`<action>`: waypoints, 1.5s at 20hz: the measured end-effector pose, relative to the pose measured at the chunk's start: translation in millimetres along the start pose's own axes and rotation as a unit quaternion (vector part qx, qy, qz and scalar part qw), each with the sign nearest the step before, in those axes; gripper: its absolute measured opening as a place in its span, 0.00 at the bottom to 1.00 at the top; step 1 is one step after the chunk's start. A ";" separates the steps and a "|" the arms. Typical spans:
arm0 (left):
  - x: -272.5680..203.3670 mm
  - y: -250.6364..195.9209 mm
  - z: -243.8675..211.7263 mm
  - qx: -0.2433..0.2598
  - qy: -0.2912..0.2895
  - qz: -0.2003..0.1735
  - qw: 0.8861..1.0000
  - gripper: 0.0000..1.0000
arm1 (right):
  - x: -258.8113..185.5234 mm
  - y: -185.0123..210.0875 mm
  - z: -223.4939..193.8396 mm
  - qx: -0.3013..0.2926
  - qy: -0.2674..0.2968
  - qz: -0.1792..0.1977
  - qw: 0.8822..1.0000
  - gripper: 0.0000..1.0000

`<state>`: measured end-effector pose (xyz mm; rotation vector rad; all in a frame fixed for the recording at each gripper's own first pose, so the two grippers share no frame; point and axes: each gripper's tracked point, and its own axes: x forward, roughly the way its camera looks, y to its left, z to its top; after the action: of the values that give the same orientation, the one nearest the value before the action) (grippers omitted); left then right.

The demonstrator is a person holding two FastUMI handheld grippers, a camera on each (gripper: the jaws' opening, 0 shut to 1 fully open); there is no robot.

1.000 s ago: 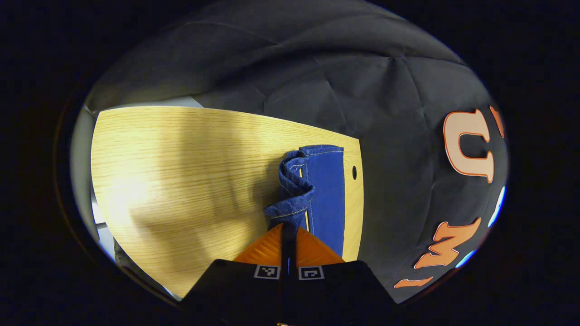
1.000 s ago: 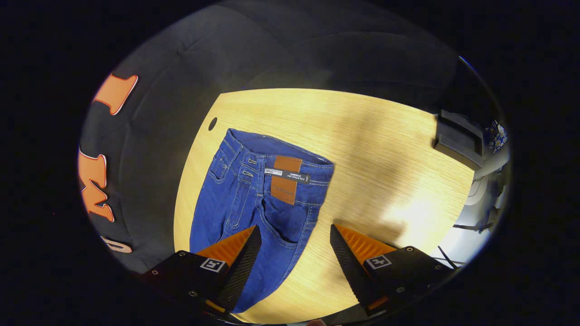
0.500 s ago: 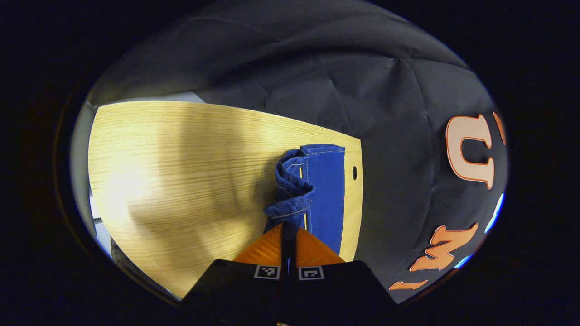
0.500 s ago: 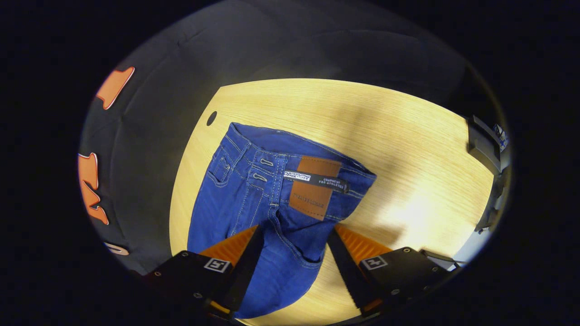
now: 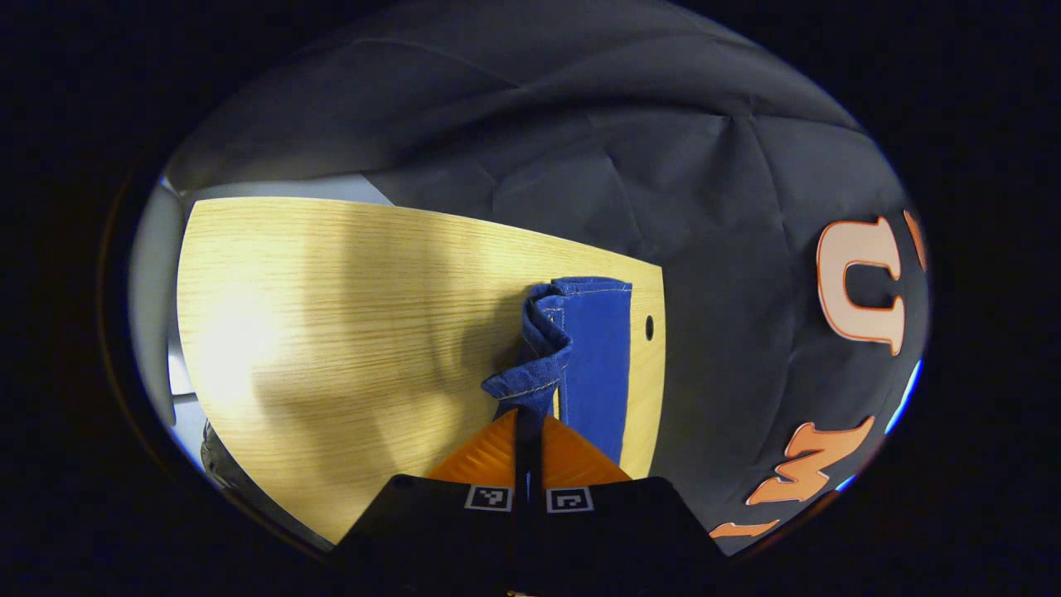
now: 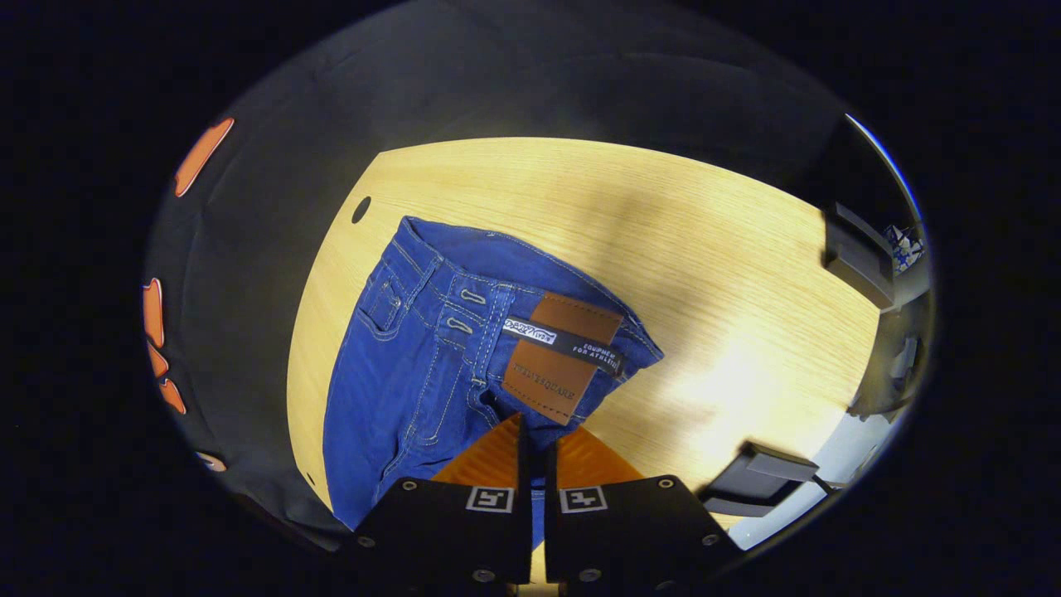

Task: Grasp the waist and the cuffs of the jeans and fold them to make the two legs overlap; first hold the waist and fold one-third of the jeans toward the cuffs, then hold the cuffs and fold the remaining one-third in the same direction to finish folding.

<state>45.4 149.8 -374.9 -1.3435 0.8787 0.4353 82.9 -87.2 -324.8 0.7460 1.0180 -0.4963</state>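
Jeans (image 6: pixel 414 365), flat on table (image 6: pixel 704 274): right gripper (image 6: pixel 535 431), jaws apart a moment ago, now clamped on waist (image 6: pixel 497 290) edge; left gripper (image 5: pixel 528 419) remains pinched on cuff (image 5: pixel 539 356); both ends secured, leg-over-leg fold ready.

My right gripper view shows print on the jeans (image 6: pixel 414 365) waist's brown patch (image 6: pixel 551 356) and black strap (image 6: pixel 572 338), too small to read.

Bright glare patches and soft shadows cross the wooden table (image 5: pixel 331 332); fisheye edges bend, focus sharp.
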 end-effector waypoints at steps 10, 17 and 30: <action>-110.2 24.1 -27.2 -0.067 -0.003 0.136 0.988 0.01 | -30.2 28.1 4.7 0.003 0.061 -0.062 0.996 0.06; -78.6 -74.8 -27.7 -0.206 0.007 0.145 0.968 0.01 | -32.0 113.0 43.4 0.049 0.106 -0.047 0.992 0.06; 223.7 -145.3 -4.7 -0.258 0.078 0.280 0.921 0.00 | 131.0 227.7 162.1 0.197 0.062 -0.063 0.977 0.06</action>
<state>288.3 68.5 -449.2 -1.6057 1.3510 1.0743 390.6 -64.1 -316.9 1.0787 1.1011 -0.7828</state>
